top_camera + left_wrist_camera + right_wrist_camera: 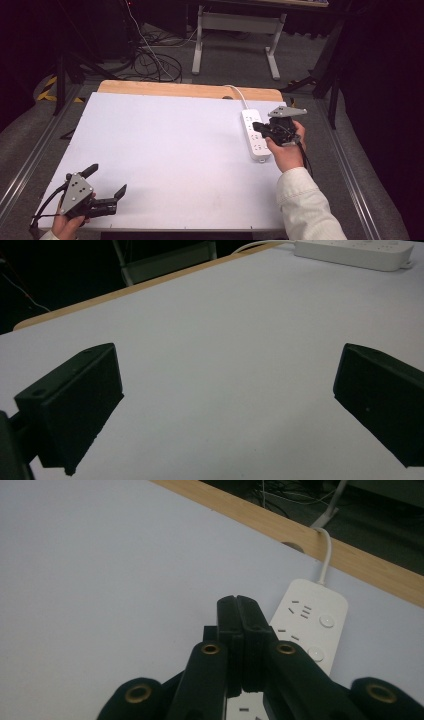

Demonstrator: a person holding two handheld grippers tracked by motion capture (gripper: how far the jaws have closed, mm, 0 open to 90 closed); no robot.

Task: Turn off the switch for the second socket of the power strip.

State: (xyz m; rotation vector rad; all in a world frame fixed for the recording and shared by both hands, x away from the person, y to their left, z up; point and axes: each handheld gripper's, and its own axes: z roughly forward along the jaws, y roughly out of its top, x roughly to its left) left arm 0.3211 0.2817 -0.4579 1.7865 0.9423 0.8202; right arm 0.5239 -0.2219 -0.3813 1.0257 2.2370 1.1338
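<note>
High view: at seven o'clock, nearest the person, the left gripper [107, 180] rests low on the white table [165, 150], jaws spread wide and grasping nothing. Farther off at two o'clock, the right gripper [257, 128] is clenched tight, empty, over the white power strip [253, 141], whose cord [239, 95] runs toward twelve.

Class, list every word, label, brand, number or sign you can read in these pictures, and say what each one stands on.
None: no text can be read in these pictures.
The white power strip shows socket slots and round buttons, with no legible lettering.
The grey plate on the left hand-held gripper shows holes, no writing.
The yellow and black floor stripes are a pattern, not words.
</note>
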